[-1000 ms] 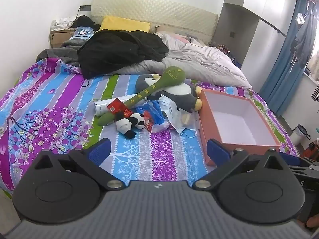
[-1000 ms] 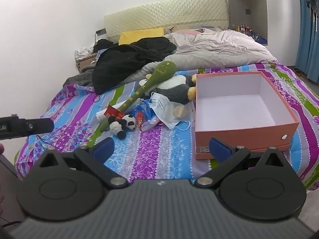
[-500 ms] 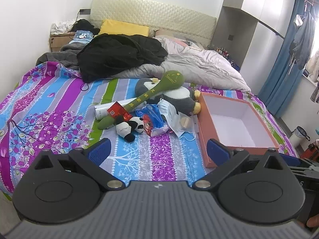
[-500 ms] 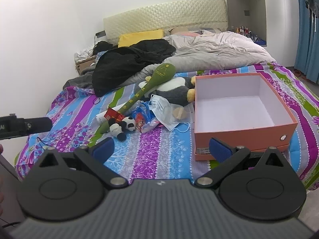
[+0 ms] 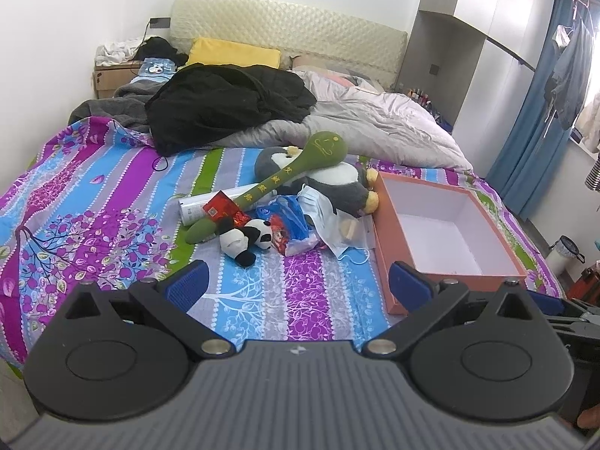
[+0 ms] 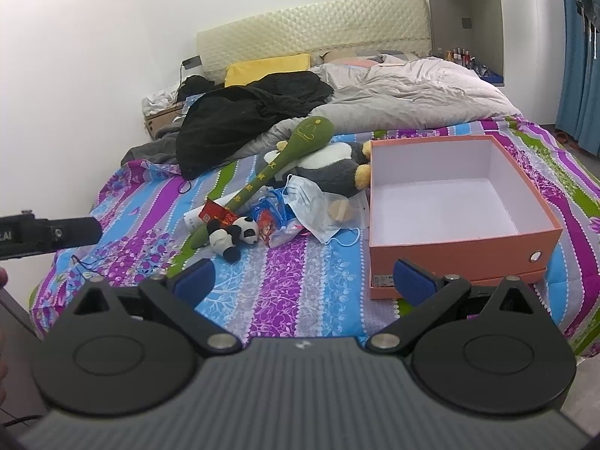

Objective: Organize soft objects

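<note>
A pile of soft things lies mid-bed: a small panda plush (image 5: 245, 240) (image 6: 233, 236), a long green plush mallet (image 5: 285, 180) (image 6: 285, 161), a grey penguin plush (image 5: 337, 183) (image 6: 330, 168), a blue face mask (image 5: 318, 206) (image 6: 307, 202) and a blue-red plastic bag (image 5: 288, 228) (image 6: 273, 221). An open orange box (image 5: 386, 225) (image 6: 461, 251) with a white inside stands to their right. My left gripper (image 5: 298, 287) and my right gripper (image 6: 303, 281) hover open at the foot of the bed, well short of the pile, holding nothing.
A white tube (image 5: 210, 208) and a red packet (image 5: 221, 206) lie under the mallet. A black jacket (image 5: 225, 105), a grey duvet (image 5: 375, 127) and a yellow pillow (image 5: 232, 52) cover the bed's head end. The left gripper's body (image 6: 48, 232) shows at the right wrist view's left edge.
Both cameras have drawn back and risen slightly, so the pile and box look a little smaller. Both grippers stay open; no object has moved.
</note>
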`<control>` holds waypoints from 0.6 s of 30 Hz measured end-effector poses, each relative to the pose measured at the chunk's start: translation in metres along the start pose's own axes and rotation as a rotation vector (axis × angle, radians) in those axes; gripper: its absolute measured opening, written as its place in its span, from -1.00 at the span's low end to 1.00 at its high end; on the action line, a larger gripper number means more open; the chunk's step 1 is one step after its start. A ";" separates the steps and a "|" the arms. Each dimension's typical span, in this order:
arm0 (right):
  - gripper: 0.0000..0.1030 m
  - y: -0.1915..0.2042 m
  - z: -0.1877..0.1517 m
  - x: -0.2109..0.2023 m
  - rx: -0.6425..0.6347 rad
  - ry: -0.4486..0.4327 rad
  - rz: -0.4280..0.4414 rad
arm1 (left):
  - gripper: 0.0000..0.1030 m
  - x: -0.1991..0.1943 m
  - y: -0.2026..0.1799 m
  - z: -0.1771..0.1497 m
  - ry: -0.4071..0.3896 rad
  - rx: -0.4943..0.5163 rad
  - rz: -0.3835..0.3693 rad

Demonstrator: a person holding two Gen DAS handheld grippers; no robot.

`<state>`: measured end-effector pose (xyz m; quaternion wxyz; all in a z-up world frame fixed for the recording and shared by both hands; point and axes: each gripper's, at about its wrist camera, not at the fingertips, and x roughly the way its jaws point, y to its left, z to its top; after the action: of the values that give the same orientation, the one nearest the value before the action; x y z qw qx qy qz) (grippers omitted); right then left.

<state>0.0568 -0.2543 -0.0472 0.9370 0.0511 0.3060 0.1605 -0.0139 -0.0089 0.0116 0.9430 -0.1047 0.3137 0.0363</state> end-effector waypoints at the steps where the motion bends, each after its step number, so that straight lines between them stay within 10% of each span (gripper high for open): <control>1: 1.00 -0.001 0.000 0.000 0.004 0.001 0.001 | 1.00 0.000 0.000 0.000 0.000 -0.001 0.001; 18: 1.00 0.001 -0.002 0.003 -0.002 0.021 0.005 | 1.00 0.008 0.004 -0.002 0.018 -0.015 0.003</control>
<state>0.0575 -0.2522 -0.0500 0.9333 0.0491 0.3157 0.1637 -0.0093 -0.0054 0.0041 0.9393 -0.1118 0.3219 0.0391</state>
